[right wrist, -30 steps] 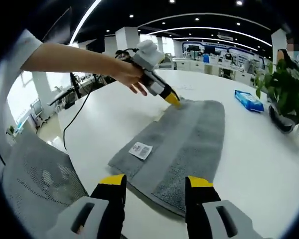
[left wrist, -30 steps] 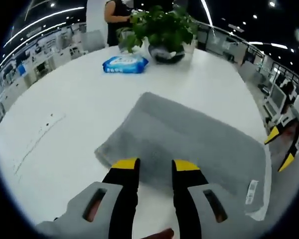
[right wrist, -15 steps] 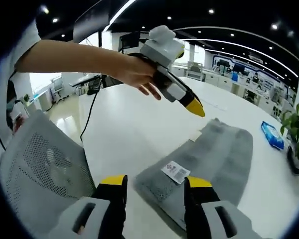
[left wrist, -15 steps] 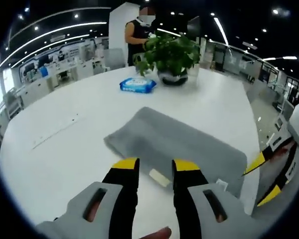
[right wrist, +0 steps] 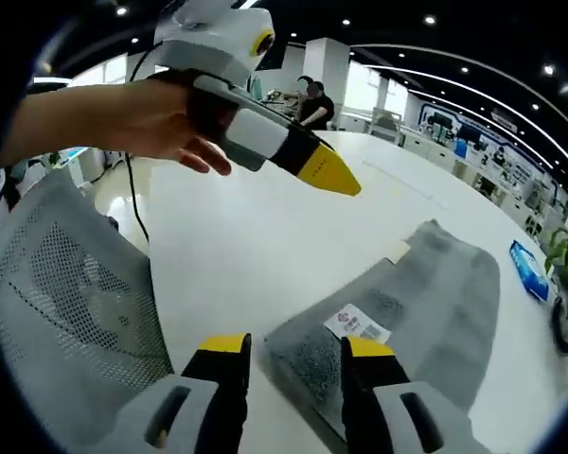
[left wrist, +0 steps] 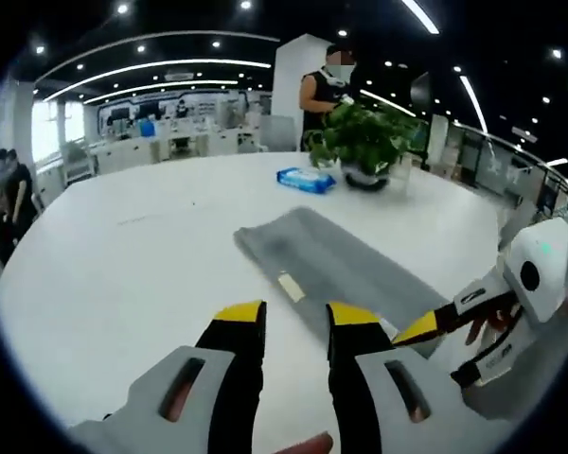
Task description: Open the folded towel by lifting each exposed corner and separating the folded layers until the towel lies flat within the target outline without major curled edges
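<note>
The folded terry towel (left wrist: 336,265) is plain mid-grey, with a small cream tag (left wrist: 290,287) on its near edge and a white care label (right wrist: 357,326) carrying dark print too small to read. It lies on a glossy white table (left wrist: 123,274). The left gripper (left wrist: 297,316) and the right gripper (right wrist: 297,348) both have black jaws capped in yellow on pale grey bodies. A blue and white packet (left wrist: 306,179) sits beside a green leafy plant (left wrist: 364,142) in what looks like a dark pot. The mesh chair back (right wrist: 66,284) is grey.

An open-plan office: rows of desks (left wrist: 185,142) beyond the white table (left wrist: 104,274), strip ceiling lights (left wrist: 156,66), a mesh chair (right wrist: 71,312) beside the table.
</note>
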`<state>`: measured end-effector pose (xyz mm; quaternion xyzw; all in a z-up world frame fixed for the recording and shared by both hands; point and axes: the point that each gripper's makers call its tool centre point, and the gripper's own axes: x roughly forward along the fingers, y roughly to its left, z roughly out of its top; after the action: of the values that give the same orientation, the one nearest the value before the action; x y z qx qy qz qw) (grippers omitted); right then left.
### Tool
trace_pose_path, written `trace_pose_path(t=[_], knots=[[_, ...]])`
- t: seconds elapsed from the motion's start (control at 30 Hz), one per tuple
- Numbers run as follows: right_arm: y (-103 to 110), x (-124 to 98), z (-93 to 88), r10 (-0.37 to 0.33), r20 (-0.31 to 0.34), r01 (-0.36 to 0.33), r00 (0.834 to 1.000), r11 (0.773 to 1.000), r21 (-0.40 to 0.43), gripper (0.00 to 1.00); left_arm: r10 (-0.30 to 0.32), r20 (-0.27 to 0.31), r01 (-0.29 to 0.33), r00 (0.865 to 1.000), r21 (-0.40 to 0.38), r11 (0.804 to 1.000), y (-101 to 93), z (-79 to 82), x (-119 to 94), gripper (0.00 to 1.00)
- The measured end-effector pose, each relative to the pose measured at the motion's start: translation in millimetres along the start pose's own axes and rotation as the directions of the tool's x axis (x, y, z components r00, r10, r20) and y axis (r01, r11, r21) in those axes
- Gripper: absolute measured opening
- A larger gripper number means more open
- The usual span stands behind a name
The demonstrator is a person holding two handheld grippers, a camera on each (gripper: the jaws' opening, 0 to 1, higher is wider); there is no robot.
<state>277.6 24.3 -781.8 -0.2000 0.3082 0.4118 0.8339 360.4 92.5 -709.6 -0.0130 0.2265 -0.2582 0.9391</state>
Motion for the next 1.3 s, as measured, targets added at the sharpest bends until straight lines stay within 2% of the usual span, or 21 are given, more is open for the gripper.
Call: trace_pose_path(t=[0.17,0.23,0.27,0.3,0.43,0.53,0.63,0.77,0.87,1.0,1.1,1.17,1.3], knots=[[2.5,8.6,-4.7,-0.01,-0.027,0.01,1.0,1.0,-0.016,0.3,0.045,0.016,-0.044,0.999,-0.039,0.998,1.6,-20.9,-12.2,0.22],[1.0,10.4,-6.1,-0.019,-0.036,0.017,0.999,0.999,-0.033,0.29,0.058,0.013,-0.057,0.998,-0.037,0.998,2.8,-28.6,-14.3,0.22],[0.4,11.0,-6.0,-0.02,-0.039,0.018,0.999,0.999,-0.035,0.28,0.063,-0.011,-0.064,0.998,-0.03,0.998,4.3,-31.0,-14.3,0.22],[-0.2,11.3,-6.1,-0.022,-0.042,0.02,0.999,0.999,-0.038,0.27,0.06,-0.023,-0.061,0.998,-0.029,0.998,5.2,-30.2,-13.3,0.22],[0.0,13.3,-9.2,-0.023,-0.067,0.02,0.997,0.998,-0.051,0.23,0.064,-0.009,-0.064,0.998,-0.038,0.997,7.1,-28.5,-10.5,0.22],[1.9,9.0,-4.7,-0.02,-0.057,0.018,0.998,0.999,-0.035,0.13,0.054,-0.009,-0.055,0.998,-0.041,0.998,3.1,-28.9,-11.2,0.22],[0.1,5.9,-3.7,-0.039,-0.055,0.036,0.998,0.998,-0.054,0.07,0.047,-0.013,-0.047,0.999,-0.015,0.999,-0.1,-29.0,-9.6,0.22],[-9.1,-4.5,0.0,-0.062,-0.052,0.06,0.997,0.998,-0.026,0.06,0.021,-0.036,-0.021,0.999,0.008,1.0,-7.7,-32.6,-7.7,0.22],[-22.4,-15.7,5.6,-0.1,-0.034,0.1,0.994,0.995,-0.004,0.05,-0.009,-0.077,0.017,0.997,0.094,0.995,-17.9,-38.7,-3.8,0.22],[-44.3,-32.6,12.1,-0.157,-0.012,0.157,0.988,0.986,0.053,0.05,-0.079,-0.138,0.102,0.987,0.166,0.981,-39.4,-47.9,10.3,0.22],[-60.5,-43.4,12.7,-0.205,-0.008,0.205,0.979,0.977,0.061,0.05,-0.116,-0.185,0.154,0.976,0.21,0.966,-54.2,-56.1,25.7,0.22],[-70.1,-50.0,11.4,-0.229,-0.011,0.23,0.973,0.971,0.068,0.05,-0.135,-0.205,0.183,0.969,0.233,0.955,-60.8,-59.7,34.8,0.22],[-82.4,-59.7,8.4,-0.265,-0.016,0.266,0.964,0.961,0.076,0.05,-0.15,-0.219,0.2,0.964,0.231,0.952,-67.6,-61.4,52.8,0.22]])
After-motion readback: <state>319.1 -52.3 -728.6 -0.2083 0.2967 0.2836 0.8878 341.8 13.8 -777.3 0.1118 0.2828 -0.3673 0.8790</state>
